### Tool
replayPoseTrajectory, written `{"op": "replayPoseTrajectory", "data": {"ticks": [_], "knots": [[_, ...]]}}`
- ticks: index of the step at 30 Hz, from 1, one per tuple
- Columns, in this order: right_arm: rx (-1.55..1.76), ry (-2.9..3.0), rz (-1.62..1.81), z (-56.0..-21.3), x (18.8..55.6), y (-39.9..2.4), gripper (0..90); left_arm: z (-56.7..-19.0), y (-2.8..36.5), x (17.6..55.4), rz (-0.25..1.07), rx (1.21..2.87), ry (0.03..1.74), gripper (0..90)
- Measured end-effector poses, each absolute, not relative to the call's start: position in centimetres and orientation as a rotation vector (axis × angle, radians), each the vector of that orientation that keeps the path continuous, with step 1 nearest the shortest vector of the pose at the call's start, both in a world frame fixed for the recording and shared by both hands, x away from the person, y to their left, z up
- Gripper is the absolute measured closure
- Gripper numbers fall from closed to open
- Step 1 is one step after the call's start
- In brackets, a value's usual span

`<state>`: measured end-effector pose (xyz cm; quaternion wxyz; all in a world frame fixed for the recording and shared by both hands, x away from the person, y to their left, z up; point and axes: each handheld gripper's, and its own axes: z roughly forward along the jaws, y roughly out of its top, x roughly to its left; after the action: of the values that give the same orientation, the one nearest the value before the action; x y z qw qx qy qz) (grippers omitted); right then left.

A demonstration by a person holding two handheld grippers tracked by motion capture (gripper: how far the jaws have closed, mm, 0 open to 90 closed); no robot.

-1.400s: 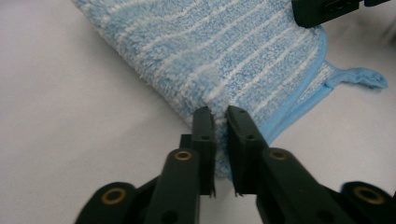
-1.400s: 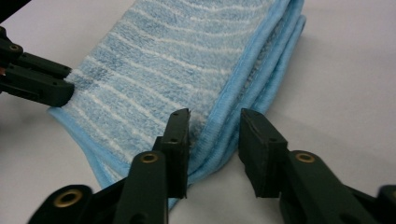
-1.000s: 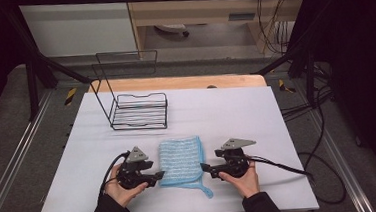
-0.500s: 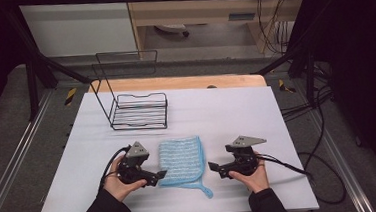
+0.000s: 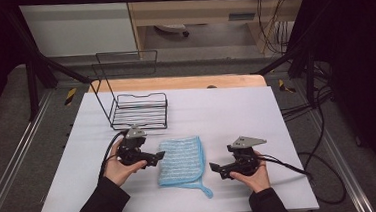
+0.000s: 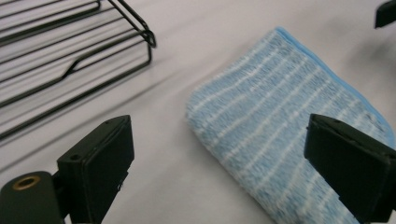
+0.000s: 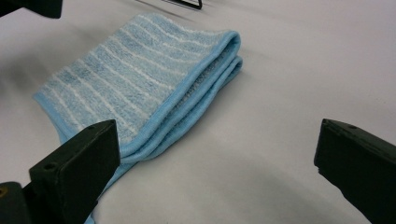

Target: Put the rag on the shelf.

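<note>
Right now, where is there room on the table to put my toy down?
Plenty right of the wire rack, along the table's far edge. Also the near left corner. It's crowded in front, around the blue cloth between both grippers.

Folded cloth (image 5: 182,159) lies on the table (image 5: 236,107), taken here as the landmark. The wire rack (image 5: 139,112) stands on the table behind the cloth and to its left, apart from it. The left gripper (image 5: 154,157) sits just left of the cloth, jaws toward its left edge; the right gripper (image 5: 218,168) sits right of the cloth, a little nearer the person. The cloth's hanging loop (image 5: 206,190) trails from its front right corner.
</note>
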<state>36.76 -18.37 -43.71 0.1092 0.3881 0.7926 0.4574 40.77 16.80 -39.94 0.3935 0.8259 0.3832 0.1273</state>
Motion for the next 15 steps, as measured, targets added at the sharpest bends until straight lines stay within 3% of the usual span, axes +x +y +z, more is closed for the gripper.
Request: {"op": "replayPoseTrajectory", "data": {"ticks": [4, 15], "knots": [[1.144, 2.335, 1.339, -43.7, 36.8, -18.3, 1.1, -40.2, 16.5, 41.8, 0.348, 2.068, 0.999, 11.5], [1.137, 2.345, 1.331, -43.9, 36.8, -18.3, 1.3, -42.3, 15.7, 44.3, 0.323, 2.067, 1.091, 31.6]]}}
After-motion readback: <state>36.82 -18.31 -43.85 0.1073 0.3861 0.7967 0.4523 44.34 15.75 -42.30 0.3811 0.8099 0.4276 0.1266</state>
